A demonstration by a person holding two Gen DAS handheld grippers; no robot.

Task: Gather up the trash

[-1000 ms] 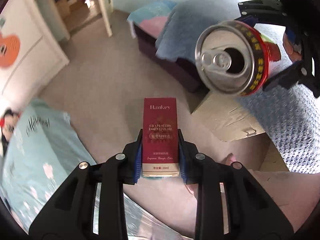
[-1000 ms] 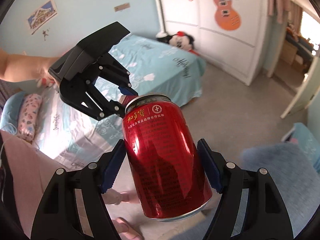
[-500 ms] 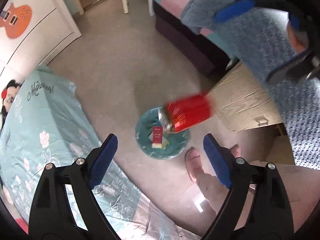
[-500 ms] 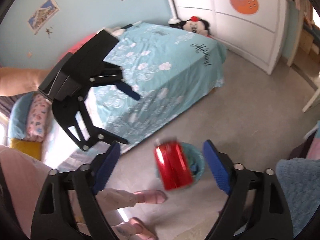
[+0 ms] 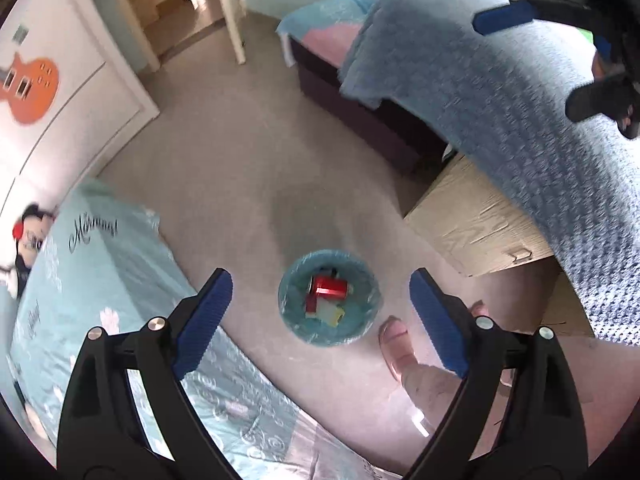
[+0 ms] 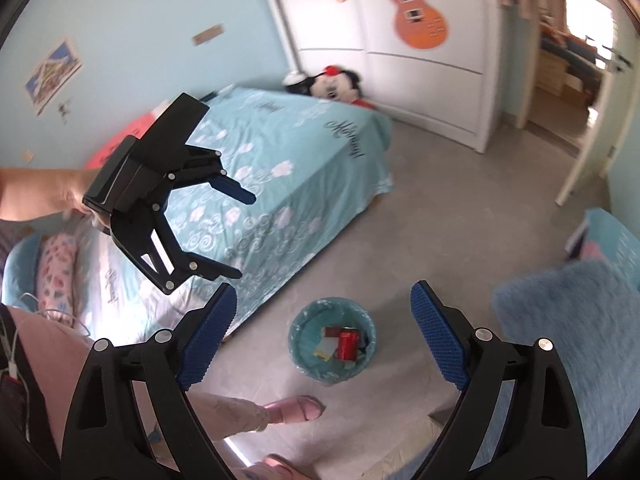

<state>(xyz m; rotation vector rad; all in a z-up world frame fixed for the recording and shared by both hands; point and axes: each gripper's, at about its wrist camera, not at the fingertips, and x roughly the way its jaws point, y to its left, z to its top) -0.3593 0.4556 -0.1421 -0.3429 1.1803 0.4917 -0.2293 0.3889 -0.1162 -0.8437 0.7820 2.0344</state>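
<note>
A teal-lined waste bin stands on the grey floor, far below both grippers. Inside it lie the red drink can on its side, the dark red carton and a pale yellow-edged packet. My left gripper hangs over the bin, its jaws opening wide with nothing between them. My right gripper is open and empty too, held high beside the left one.
A bed with a teal cover runs along one side of the bin. A wooden nightstand and a blue knitted blanket lie on the other. The person's foot in a pink slipper stands next to the bin.
Both grippers let go: the left dropped the dark red carton, the right dropped the red can. Both fell into the bin and now lie still. Both jaws stand wide.
</note>
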